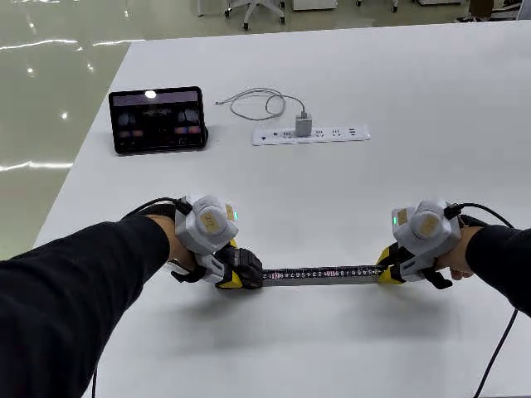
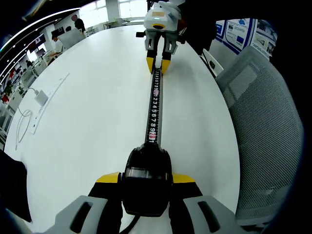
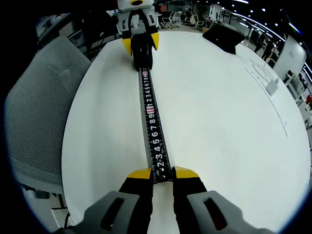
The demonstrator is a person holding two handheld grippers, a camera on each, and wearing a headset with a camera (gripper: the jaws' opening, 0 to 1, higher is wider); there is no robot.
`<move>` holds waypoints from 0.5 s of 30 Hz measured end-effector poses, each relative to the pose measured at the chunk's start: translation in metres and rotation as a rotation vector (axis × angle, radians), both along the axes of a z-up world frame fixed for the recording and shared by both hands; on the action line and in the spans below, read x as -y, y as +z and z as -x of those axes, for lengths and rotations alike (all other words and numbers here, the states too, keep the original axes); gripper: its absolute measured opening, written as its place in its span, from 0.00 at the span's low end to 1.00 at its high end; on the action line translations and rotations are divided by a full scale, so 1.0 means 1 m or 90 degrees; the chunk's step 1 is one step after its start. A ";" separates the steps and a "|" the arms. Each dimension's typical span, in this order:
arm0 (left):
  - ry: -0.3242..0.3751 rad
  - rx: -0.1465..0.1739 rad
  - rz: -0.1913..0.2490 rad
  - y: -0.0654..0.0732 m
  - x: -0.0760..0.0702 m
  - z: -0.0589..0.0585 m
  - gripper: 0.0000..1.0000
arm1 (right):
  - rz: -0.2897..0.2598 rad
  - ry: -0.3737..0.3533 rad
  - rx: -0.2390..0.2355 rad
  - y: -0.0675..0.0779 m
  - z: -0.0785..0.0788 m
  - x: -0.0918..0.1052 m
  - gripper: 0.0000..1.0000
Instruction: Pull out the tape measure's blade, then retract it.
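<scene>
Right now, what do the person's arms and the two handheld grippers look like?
Both arms wear long black sleeves. The left gripper and right gripper match: rounded light-grey housings with a yellow patch on top and a small green light, black jaws tipped in yellow. A black cable trails from each.

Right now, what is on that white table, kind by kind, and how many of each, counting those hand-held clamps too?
Tape measure: 1
Grippers: 2 (left gripper and right gripper, both clamped on it)
Tablet: 1
Power strip: 1
Charger with cable: 1
Total: 6
</scene>
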State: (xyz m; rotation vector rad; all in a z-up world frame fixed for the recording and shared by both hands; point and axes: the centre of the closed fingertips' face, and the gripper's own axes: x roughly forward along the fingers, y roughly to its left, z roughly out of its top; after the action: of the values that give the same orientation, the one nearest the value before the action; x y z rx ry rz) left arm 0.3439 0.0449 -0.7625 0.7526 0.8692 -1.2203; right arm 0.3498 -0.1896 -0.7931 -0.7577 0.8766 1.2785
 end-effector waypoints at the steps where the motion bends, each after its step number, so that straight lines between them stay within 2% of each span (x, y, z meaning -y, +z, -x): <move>1: 0.000 0.000 0.000 0.000 0.000 0.000 0.32 | 0.000 -0.001 0.000 0.000 0.000 0.001 0.10; 15: 0.002 -0.001 0.001 0.000 0.001 0.000 0.32 | 0.005 -0.009 0.001 0.001 0.001 0.012 0.10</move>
State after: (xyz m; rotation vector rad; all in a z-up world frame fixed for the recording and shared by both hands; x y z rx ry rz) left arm 0.3437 0.0443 -0.7623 0.7494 0.8709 -1.2188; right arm 0.3490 -0.2015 -0.7917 -0.7574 0.8843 1.2627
